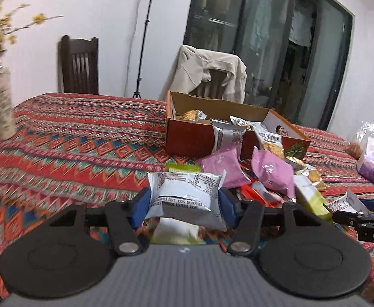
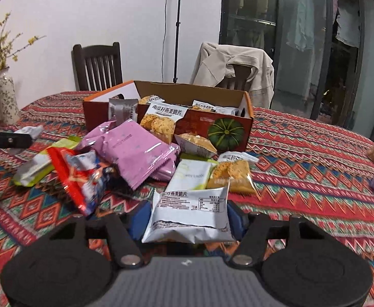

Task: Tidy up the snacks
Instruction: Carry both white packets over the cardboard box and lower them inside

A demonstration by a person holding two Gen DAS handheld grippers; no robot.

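an open cardboard box (image 2: 212, 125) with a pumpkin printed on its side is set on the patterned bench (image 2: 315, 153), and several snack packets are seen inside it, one leaning over its front wall. more packets are heaped on the bench just in front of the box, among them a pink packet (image 2: 135, 151). a white packet (image 1: 185, 194) is gripped between the left tongs (image 1: 184, 204), and another white packet (image 2: 189, 215) is gripped by the right tongs (image 2: 187, 220).
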